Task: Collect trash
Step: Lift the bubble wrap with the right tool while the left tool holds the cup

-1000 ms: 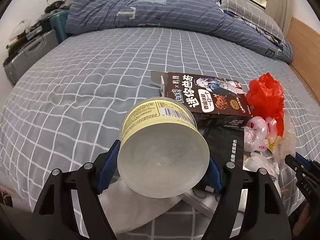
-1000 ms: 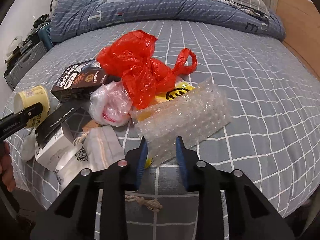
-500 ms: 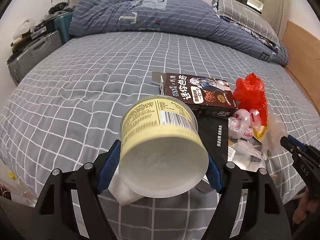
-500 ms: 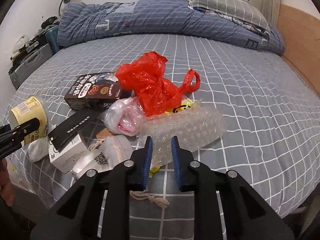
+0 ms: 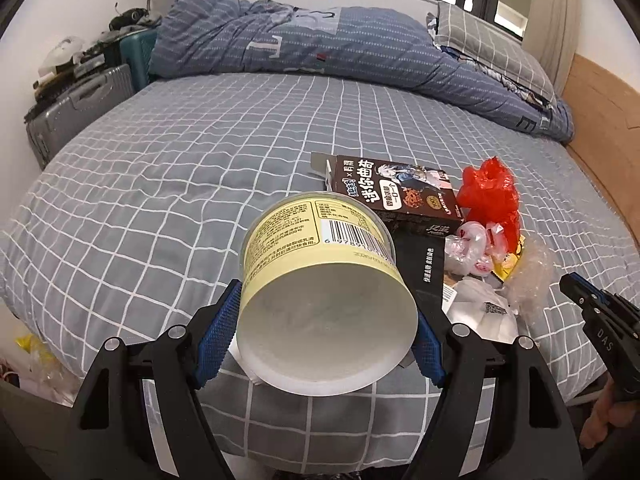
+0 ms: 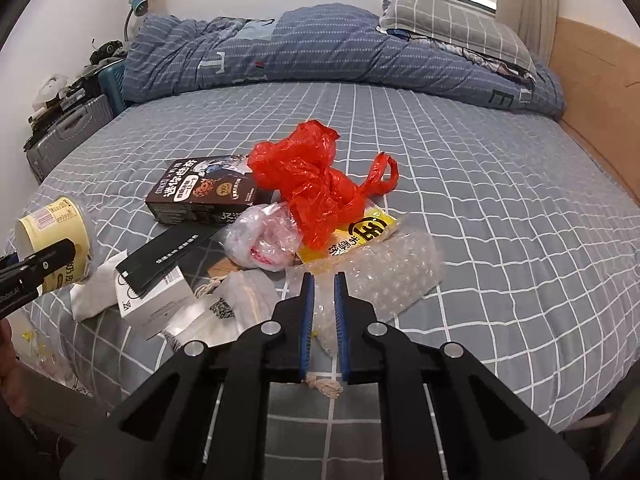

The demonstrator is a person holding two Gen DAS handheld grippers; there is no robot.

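Observation:
My left gripper (image 5: 326, 332) is shut on a pale yellow paper cup (image 5: 320, 280), held above the bed's near edge; the cup also shows at the left of the right wrist view (image 6: 52, 236). My right gripper (image 6: 323, 304) is shut on the near edge of a clear bubble wrap sheet (image 6: 384, 276), which lies on the bed. The trash pile beside it holds a red plastic bag (image 6: 316, 188), a brown snack box (image 6: 204, 192), a clear plastic bag (image 6: 264, 244), a yellow wrapper (image 6: 352, 236) and a black-and-white box (image 6: 156, 280).
The grey checked bed sheet (image 5: 180, 168) spreads beyond the pile. A blue duvet (image 6: 320, 52) and a pillow (image 6: 452, 20) lie at the head. A grey suitcase (image 5: 76, 112) stands left of the bed. A wooden panel (image 6: 596, 92) runs along the right.
Both grippers have pulled back and up from the bed. The left carries the cup with it. The right jaws have closed in on the bubble wrap's edge.

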